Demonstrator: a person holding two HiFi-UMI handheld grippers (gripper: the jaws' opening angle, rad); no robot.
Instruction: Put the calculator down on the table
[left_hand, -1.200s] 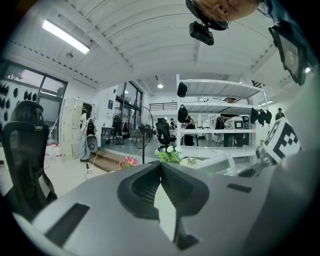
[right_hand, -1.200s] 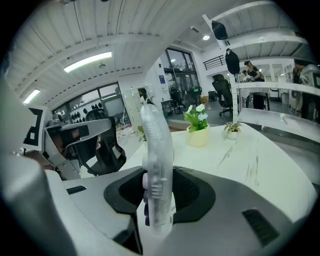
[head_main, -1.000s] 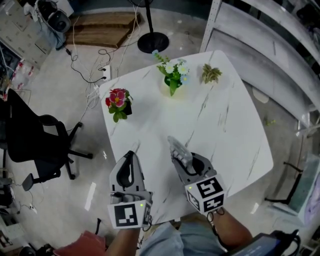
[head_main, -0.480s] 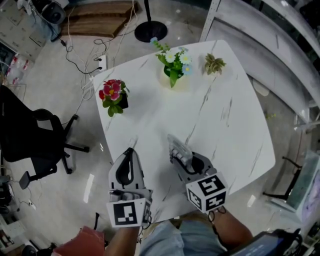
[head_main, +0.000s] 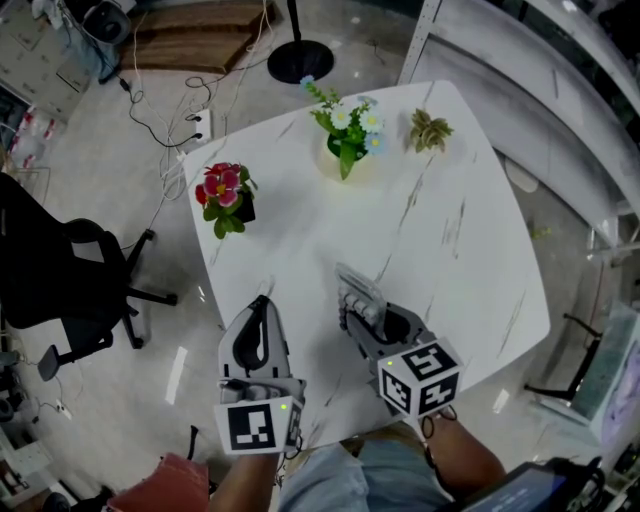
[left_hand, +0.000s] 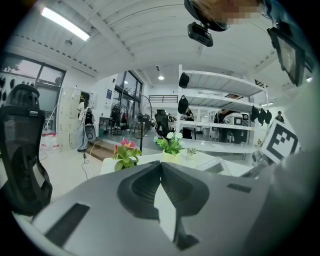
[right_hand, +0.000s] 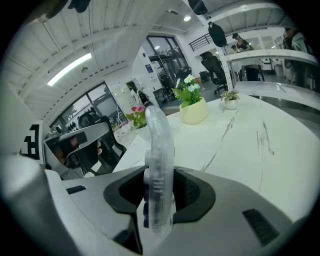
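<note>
The calculator (head_main: 358, 292) is a clear plastic slab with purple keys. It stands on its edge between the jaws of my right gripper (head_main: 366, 322), just above the near part of the white marble table (head_main: 450, 250). In the right gripper view the calculator (right_hand: 159, 150) rises upright from the right gripper (right_hand: 159, 176), whose pads press on both its faces. My left gripper (head_main: 262, 303) hangs over the table's near left edge. Its jaws meet at the tips, with nothing between them, as the left gripper (left_hand: 161, 164) shows in its own view.
At the far side of the table stand a red flower pot (head_main: 226, 195), a cream pot of white and blue flowers (head_main: 345, 135) and a small succulent (head_main: 428, 130). A black office chair (head_main: 60, 290) is on the floor to the left, a white shelf unit (head_main: 540, 90) to the right.
The right gripper has rolled a little and sunk slightly, with the calculator still held in it. The left gripper has dipped slightly too.
</note>
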